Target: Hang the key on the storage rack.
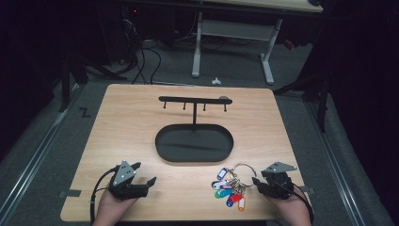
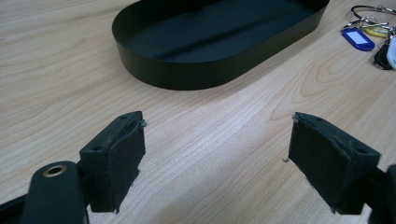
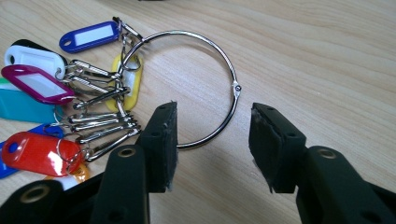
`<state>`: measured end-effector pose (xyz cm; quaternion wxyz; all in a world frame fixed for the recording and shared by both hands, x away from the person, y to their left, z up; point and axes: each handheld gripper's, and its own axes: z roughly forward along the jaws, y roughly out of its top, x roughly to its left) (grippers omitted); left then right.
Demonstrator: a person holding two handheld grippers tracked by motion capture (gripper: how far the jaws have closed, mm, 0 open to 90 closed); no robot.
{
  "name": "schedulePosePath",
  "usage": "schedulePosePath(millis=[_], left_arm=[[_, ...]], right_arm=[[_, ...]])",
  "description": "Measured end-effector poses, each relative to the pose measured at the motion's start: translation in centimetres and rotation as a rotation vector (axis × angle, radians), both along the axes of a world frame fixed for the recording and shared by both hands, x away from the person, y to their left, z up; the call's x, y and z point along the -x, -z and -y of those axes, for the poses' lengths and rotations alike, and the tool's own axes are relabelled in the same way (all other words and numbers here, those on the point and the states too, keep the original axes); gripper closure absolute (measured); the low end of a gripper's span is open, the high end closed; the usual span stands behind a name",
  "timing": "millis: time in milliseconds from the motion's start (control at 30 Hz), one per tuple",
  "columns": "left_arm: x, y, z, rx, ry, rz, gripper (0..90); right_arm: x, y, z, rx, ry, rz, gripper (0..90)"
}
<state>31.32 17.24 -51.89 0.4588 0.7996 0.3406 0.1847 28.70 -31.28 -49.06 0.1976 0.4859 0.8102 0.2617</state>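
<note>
Right claw (image 3: 212,144) half-open astride key ring (image 3: 232,88); tags (image 3: 42,84) alongside, tray (image 1: 194,143) beyond.

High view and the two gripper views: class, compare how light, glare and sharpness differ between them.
High view: the table is lit, the surroundings dark and the picture soft. Left gripper view: even light, the tray matte without glare. Right gripper view: sharp, with bright glints on the metal ring and glossy tags.
</note>
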Motion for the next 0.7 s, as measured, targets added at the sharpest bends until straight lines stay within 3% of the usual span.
schedulePosePath(millis=[167,300,433,567,700], left_arm=[[0.1,-0.1,0.0,0.001,-0.002,-0.001,19.3],[0.4,-0.1,0.0,-0.013,0.005,0.001,19.3],[0.6,-0.2,-0.1,-0.004,0.0,0.002,19.4],[0.6,-0.2,-0.1,-0.007,0.003,0.0,19.4],[0.6,-0.2,-0.1,-0.015,0.006,0.003,19.5]], right_arm=[[-0.4,-0.7,-0.3,0.003,-0.019,-0.05,51.6],[-1.1,-0.9,-0.7,-0.036,-0.012,-0.09,46.2],[-1.5,-0.8,-1.1,-0.01,-0.021,-0.131,46.8],[-2.3,-1.4,-1.6,0.075,-0.047,-0.171,47.1],[-3.8,-2.1,-1.6,0.107,-0.041,-0.203,49.7]])
